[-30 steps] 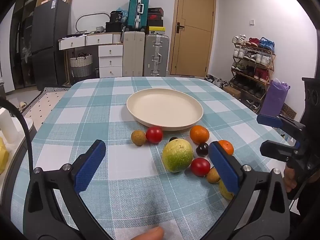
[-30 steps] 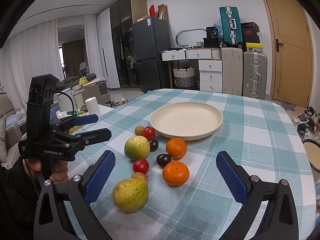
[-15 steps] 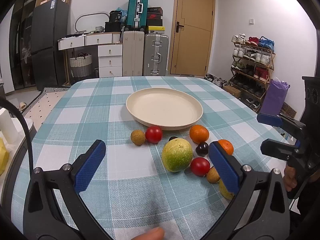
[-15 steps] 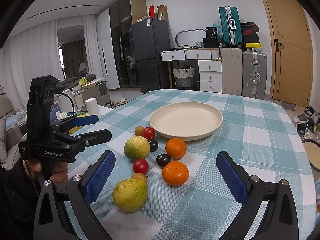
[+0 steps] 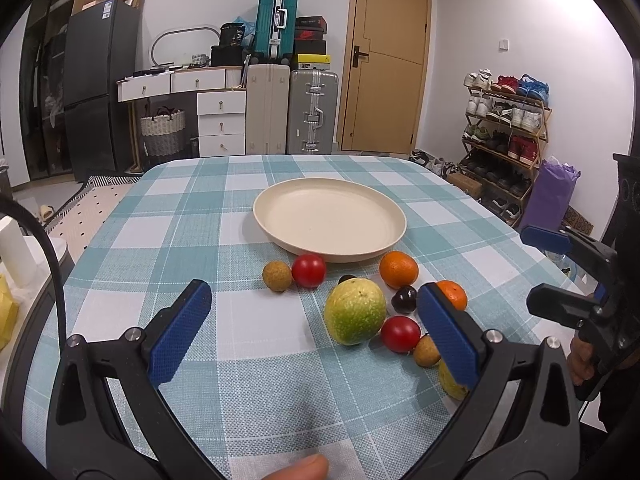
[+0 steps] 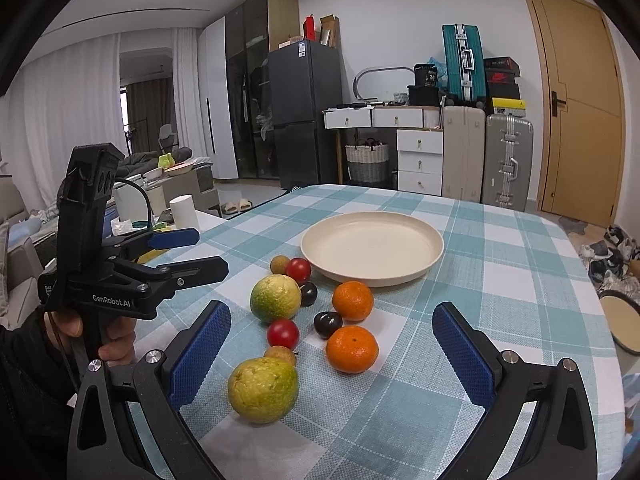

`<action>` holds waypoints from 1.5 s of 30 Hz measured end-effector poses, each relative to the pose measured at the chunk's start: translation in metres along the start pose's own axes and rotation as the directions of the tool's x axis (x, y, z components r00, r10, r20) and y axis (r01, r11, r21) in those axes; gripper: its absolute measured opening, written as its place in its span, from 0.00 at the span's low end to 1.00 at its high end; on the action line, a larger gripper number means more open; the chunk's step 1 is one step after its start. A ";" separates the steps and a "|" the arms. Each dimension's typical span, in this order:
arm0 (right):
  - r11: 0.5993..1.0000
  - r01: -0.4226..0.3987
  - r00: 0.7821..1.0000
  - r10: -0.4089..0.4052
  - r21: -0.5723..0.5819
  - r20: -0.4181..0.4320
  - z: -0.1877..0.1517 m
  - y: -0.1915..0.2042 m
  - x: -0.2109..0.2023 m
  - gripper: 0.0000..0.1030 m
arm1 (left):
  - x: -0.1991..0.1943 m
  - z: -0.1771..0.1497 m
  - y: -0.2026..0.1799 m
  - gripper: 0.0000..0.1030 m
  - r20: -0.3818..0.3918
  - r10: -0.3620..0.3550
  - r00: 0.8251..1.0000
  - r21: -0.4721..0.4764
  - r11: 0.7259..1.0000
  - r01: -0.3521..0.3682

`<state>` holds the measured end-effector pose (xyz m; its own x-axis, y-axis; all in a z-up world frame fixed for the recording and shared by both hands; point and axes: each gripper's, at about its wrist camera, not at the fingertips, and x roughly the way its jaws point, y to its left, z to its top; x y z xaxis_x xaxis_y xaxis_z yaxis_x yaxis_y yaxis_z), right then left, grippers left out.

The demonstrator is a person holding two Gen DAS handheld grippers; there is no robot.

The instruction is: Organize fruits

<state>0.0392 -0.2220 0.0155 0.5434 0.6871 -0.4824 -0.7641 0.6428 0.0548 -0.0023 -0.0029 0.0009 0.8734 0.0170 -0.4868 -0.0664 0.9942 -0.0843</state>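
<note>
1. the plate [image 6: 434,250] is seen bare on the checked tablecloth [image 6: 516,280], and all the fruit lies in a loose cluster on the cloth just in front of it; nothing has been loaded yet, so the step in hand is judged to be the first pick.
2. both tools are held above the table with their blue pads spread wide and nothing between them: the left gripper [image 5: 314,330] faces the cluster from one side, the right gripper [image 6: 332,344] from the other.
3. the near orange [image 6: 352,349] is best taken first by the right gripper, since it sits at the open edge of the cluster, already roughly between the pads.
4. the pads should be lowered to either side of its widest part, with the dark plum [image 6: 327,324] just behind it left untouched.
5. closing is best done gently; a round fruit is likely to roll or squirt out if pinched above its middle.
6. the large green-yellow fruit [image 6: 263,390] is wide for the opening and is better left for later, as is the red tomato [image 6: 283,333] crowded against its neighbours.
7. the left gripper should be kept well back so the two tools do not meet over the pile.
</note>
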 end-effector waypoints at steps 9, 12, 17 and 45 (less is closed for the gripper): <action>1.000 0.006 1.000 -0.006 -0.004 0.014 0.000 0.002 -0.004 1.00 | 0.000 0.000 0.000 1.00 0.001 0.002 1.000 -0.002 1.000 -0.002; 1.000 0.003 1.000 -0.003 -0.001 0.009 0.000 0.001 -0.004 1.00 | 0.000 0.000 0.000 1.00 0.002 0.000 1.000 -0.002 1.000 0.000; 1.000 0.005 1.000 -0.005 0.004 0.013 0.001 0.000 -0.005 1.00 | 0.000 0.000 0.000 1.00 0.002 0.001 1.000 -0.002 1.000 -0.001; 0.998 0.039 0.999 -0.039 0.054 -0.009 0.001 -0.011 0.003 1.00 | 0.000 -0.001 -0.002 1.00 0.000 0.005 1.000 0.001 1.000 -0.005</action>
<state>0.0501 -0.2267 0.0141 0.5695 0.6583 -0.4922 -0.7224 0.6866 0.0825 -0.0028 -0.0051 0.0001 0.8733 0.0222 -0.4868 -0.0704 0.9942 -0.0809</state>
